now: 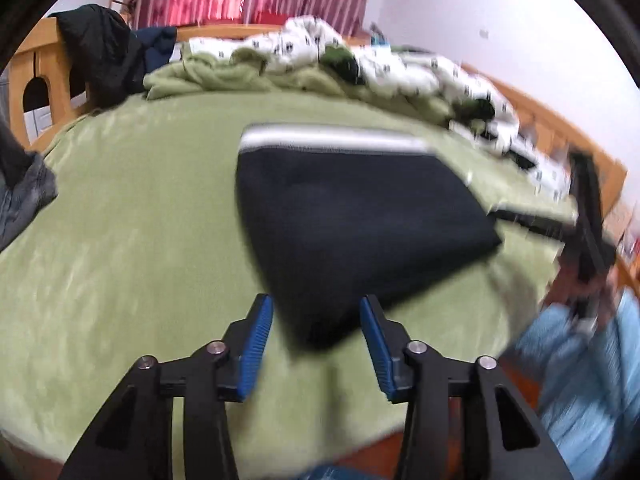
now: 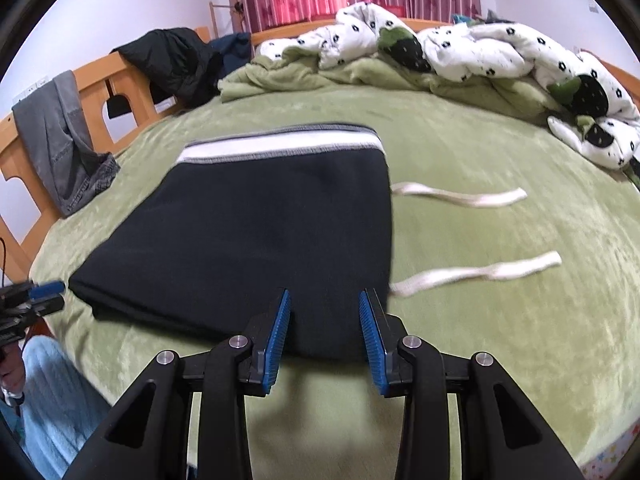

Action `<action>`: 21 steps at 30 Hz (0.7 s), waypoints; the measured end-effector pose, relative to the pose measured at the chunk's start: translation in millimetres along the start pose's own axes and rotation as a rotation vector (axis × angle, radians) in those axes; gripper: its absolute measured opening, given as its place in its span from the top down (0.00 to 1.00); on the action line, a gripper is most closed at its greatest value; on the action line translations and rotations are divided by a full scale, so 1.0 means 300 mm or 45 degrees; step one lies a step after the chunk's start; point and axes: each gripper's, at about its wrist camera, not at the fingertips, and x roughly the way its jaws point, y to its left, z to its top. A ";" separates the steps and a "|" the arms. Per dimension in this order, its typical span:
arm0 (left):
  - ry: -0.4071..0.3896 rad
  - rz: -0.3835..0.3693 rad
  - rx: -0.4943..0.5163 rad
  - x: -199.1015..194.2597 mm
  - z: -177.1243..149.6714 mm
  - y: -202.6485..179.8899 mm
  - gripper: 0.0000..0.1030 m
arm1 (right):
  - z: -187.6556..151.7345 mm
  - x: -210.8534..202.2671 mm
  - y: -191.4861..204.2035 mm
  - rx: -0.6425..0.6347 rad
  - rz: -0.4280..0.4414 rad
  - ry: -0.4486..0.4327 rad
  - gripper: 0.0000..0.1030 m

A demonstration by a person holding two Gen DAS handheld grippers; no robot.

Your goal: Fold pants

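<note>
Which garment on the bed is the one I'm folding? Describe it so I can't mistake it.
On the green blanket covering the bed, mid-bed, lie the folded black pants. Unlike the grey garment on the bed frame, they have a white waistband and two white drawstrings.

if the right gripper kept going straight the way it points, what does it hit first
Most likely the folded black pants. The open right gripper points at their near edge, close to the right corner, with the fabric showing between the fingers. Whether it is above or level with the fabric is unclear.
</note>
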 end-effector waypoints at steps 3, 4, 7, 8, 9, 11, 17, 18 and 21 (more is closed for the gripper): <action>-0.031 -0.040 -0.028 0.072 0.080 -0.066 0.50 | 0.035 0.042 0.021 0.016 -0.014 -0.032 0.65; -0.020 -0.024 -0.035 0.104 0.092 -0.089 0.50 | 0.041 0.064 0.023 0.020 -0.016 -0.023 0.64; 0.114 0.038 -0.098 0.235 0.079 -0.129 0.50 | 0.023 0.120 0.022 0.000 -0.042 0.040 0.62; 0.123 0.061 -0.098 0.252 0.077 -0.125 0.51 | 0.012 0.110 0.019 0.002 -0.043 0.023 0.62; 0.103 0.081 -0.068 0.254 0.063 -0.130 0.51 | 0.007 0.105 0.017 0.003 -0.040 0.029 0.62; 0.068 0.121 0.009 0.226 0.025 -0.153 0.50 | -0.017 0.087 0.007 0.008 -0.018 0.061 0.62; 0.098 0.108 -0.011 0.134 -0.013 -0.141 0.48 | -0.084 0.037 0.000 -0.010 -0.057 0.106 0.62; 0.113 0.099 -0.044 0.123 -0.008 -0.130 0.48 | -0.078 0.026 0.002 -0.012 -0.066 0.103 0.62; 0.164 0.108 -0.134 0.081 0.032 -0.105 0.48 | -0.058 -0.032 0.010 0.028 -0.088 0.071 0.62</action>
